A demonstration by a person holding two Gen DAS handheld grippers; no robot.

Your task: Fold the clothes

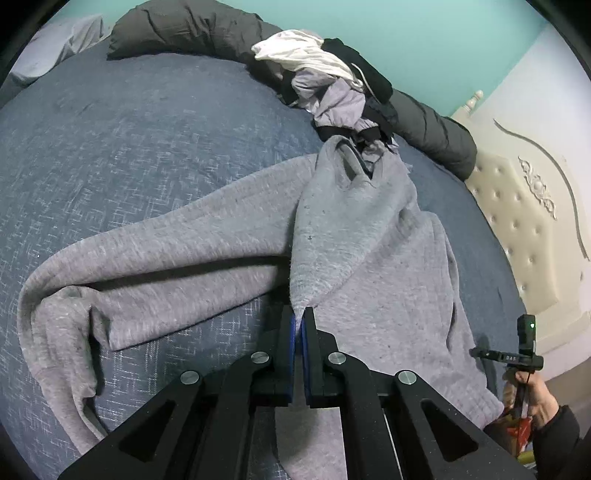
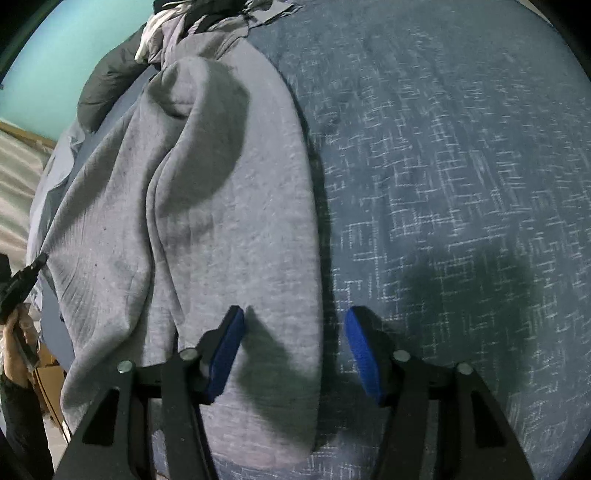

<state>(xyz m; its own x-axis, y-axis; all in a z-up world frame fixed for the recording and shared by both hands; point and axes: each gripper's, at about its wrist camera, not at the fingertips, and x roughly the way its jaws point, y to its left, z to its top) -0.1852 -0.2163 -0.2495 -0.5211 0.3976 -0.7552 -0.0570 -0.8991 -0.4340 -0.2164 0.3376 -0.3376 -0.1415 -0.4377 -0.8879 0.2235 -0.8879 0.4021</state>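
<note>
A grey knit sweater (image 1: 369, 258) lies on the blue bed cover (image 1: 129, 147), one sleeve (image 1: 147, 266) stretched out to the left. My left gripper (image 1: 300, 317) is shut on a fold of the sweater and lifts it into a ridge. The sweater also shows in the right wrist view (image 2: 221, 221). My right gripper (image 2: 293, 321) is open just above the sweater's edge, its blue pads (image 2: 360, 347) either side of the hem, holding nothing. The right gripper also shows at the right edge of the left wrist view (image 1: 476, 352).
A heap of other clothes (image 1: 332, 81) and a dark rolled duvet (image 1: 192, 29) lie at the far side of the bed. A cream padded headboard (image 1: 517, 221) is to the right. The blue cover (image 2: 461, 184) stretches to the right of the sweater.
</note>
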